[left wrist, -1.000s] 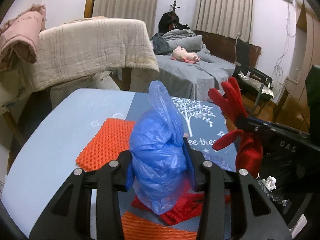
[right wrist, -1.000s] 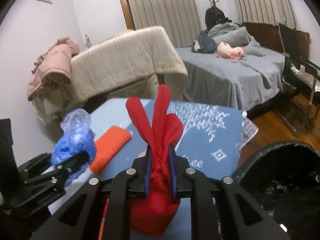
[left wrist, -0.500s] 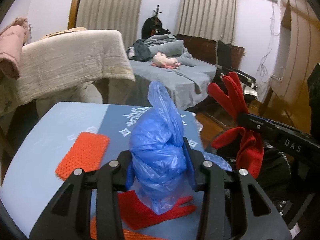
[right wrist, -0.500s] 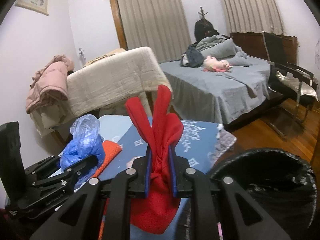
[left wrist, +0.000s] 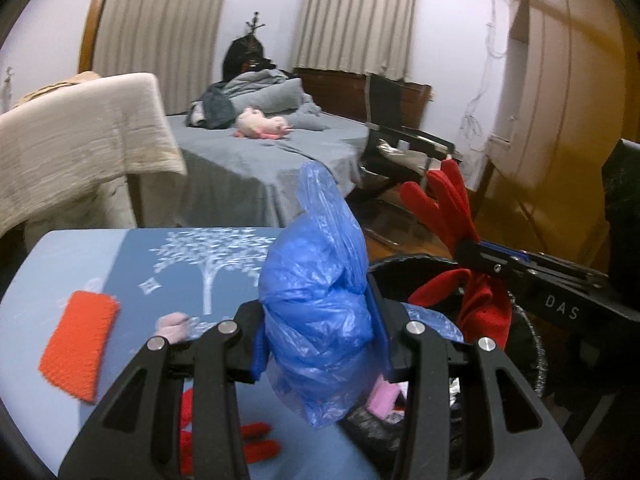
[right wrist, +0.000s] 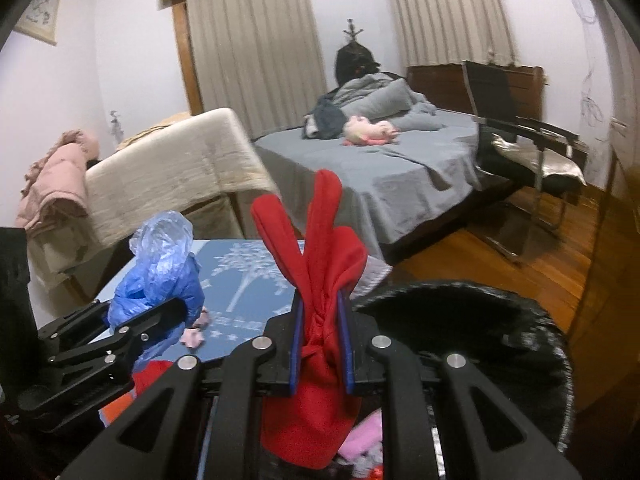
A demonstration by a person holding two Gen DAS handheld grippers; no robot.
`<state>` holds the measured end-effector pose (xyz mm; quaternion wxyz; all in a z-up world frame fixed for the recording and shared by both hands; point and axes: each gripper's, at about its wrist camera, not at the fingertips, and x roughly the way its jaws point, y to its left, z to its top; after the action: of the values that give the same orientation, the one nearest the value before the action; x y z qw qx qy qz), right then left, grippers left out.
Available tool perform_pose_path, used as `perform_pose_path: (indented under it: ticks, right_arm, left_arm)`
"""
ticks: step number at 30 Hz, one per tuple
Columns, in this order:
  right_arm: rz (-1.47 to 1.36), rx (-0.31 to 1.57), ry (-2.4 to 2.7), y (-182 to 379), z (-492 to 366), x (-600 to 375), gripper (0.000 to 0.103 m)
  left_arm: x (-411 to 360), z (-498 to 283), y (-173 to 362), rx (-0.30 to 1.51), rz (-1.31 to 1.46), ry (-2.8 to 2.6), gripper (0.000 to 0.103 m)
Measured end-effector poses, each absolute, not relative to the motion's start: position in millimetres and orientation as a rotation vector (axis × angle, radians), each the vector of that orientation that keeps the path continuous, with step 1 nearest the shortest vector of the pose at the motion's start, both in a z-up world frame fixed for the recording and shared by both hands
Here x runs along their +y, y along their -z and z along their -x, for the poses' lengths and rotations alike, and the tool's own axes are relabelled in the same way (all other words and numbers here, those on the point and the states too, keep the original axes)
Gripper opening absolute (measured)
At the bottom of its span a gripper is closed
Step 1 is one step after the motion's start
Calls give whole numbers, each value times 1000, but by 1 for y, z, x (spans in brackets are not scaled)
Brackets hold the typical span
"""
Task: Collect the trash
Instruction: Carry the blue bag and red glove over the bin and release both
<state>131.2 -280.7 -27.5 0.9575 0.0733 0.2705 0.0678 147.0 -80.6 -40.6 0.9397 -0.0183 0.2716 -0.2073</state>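
My left gripper (left wrist: pixel 320 344) is shut on a crumpled blue plastic bag (left wrist: pixel 320 300) and holds it over the near rim of a black trash bin (left wrist: pixel 528 344). It also shows in the right wrist view (right wrist: pixel 160 272). My right gripper (right wrist: pixel 322 344) is shut on a red glove (right wrist: pixel 320 280), held above the bin's (right wrist: pixel 520 328) open mouth. The red glove shows in the left wrist view (left wrist: pixel 452 216) too. Another red glove (left wrist: pixel 256 448) lies on the blue table (left wrist: pixel 40 280). An orange mesh pad (left wrist: pixel 78 344) lies at the table's left.
A small pink scrap (left wrist: pixel 174 322) lies on the table's tree-print mat. Pink and blue trash sits inside the bin. Beyond are a grey bed (right wrist: pixel 380 160), a blanket-draped chair (right wrist: pixel 172 160), a black chair (right wrist: pixel 520 128) and wooden floor.
Both grippers have swung right with their loads, from above the table to above the bin. The orange pad and table have slid left in view.
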Motion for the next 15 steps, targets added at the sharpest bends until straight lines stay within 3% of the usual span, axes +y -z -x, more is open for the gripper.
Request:
perform_pose_path:
  ticks: [15]
  right_arm:
    - [-187, 598, 19, 59, -111, -350, 16]
  left_arm:
    - [-163, -160, 67, 603, -8, 582, 39]
